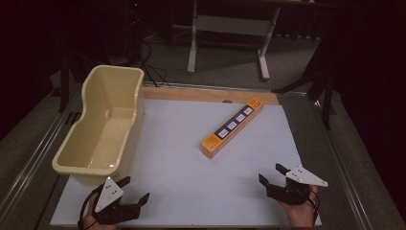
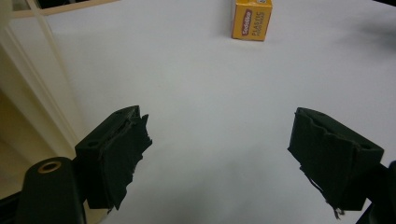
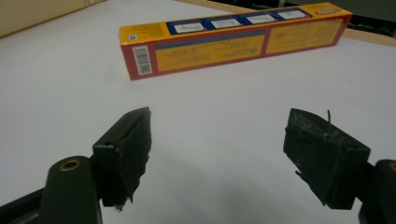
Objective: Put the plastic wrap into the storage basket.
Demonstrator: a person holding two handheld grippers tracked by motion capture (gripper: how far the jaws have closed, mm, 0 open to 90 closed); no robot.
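Long orange cardboard box (image 1: 232,128) lies mid-worktop, cream plastic tub (image 1: 103,124) at left edge; left gripper (image 1: 133,192) and right gripper (image 1: 271,173) both gape empty near front edge.

- One long orange box (image 1: 232,128) lying at the table's centre
- One cream plastic tub (image 1: 103,123) at nine o'clock
- Two grippers: left gripper (image 1: 135,191), right gripper (image 1: 270,173)

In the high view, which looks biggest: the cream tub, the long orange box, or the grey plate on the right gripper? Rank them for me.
1. Cream tub, clearly largest.
2. Orange box, long but slim.
3. Grey plate, smallest, though it lies nearer the camera.
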